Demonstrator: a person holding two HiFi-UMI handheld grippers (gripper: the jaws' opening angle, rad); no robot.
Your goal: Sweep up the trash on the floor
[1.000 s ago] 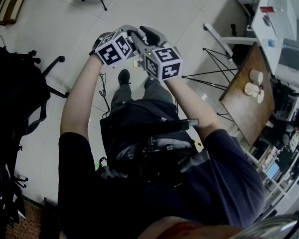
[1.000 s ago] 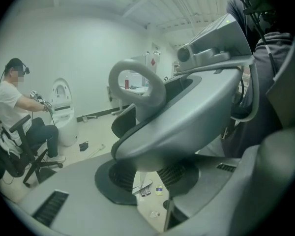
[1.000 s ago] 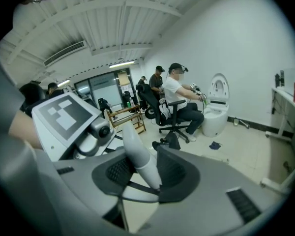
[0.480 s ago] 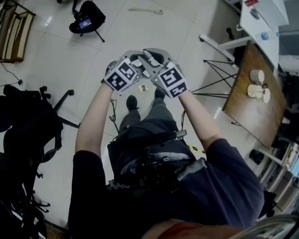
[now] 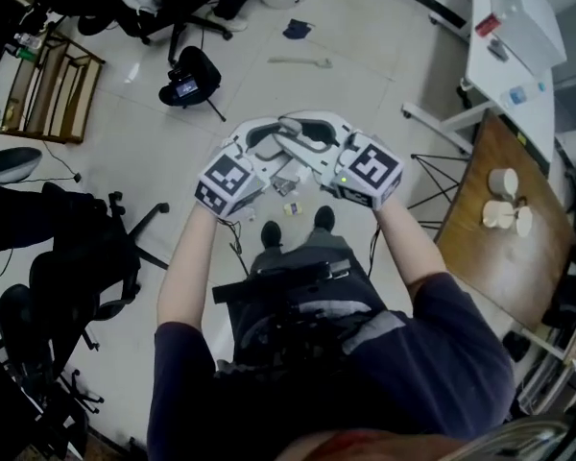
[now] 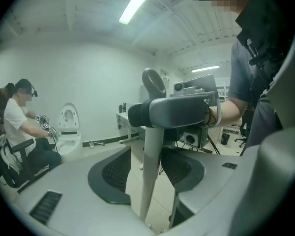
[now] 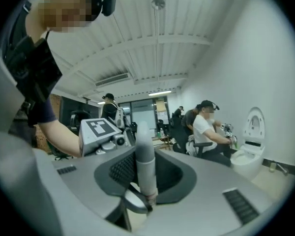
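Since a pole (image 6: 150, 146) must be steered from two heights to sweep, both tools are held close together before the person's chest. The right gripper (image 7: 146, 177) is clenched on the pole's grey top end (image 7: 145, 156), its jaws having drawn in to it. The left gripper (image 6: 147, 175) sits lower with the pale shaft standing between its jaws, which have just been opening and leave a gap on each side, so it is released, probably to take a new hold. No broom head shows in any view, so calling this the broom's handle is a judgement. The nearest trash looks to be a small pale scrap (image 5: 290, 207) on the floor just at 12 o'clock of the person's shoes (image 5: 269, 234). A dark crumpled bit (image 5: 296, 29) and a pale stick (image 5: 302, 62) lie farther out the same way. The floor (image 5: 144, 161) is glossy pale tile, likely easy to sweep. Black office chairs (image 5: 67, 257) crowd 9 o'clock, with a wooden rack (image 5: 53, 89) at 10 o'clock. A wooden table (image 5: 494, 257) with paper cups (image 5: 504, 182) stands at 3 o'clock and a white desk (image 5: 518, 36) at 1 o'clock. Seated people (image 7: 206, 127) and a white toilet (image 7: 253, 132) lie beyond.
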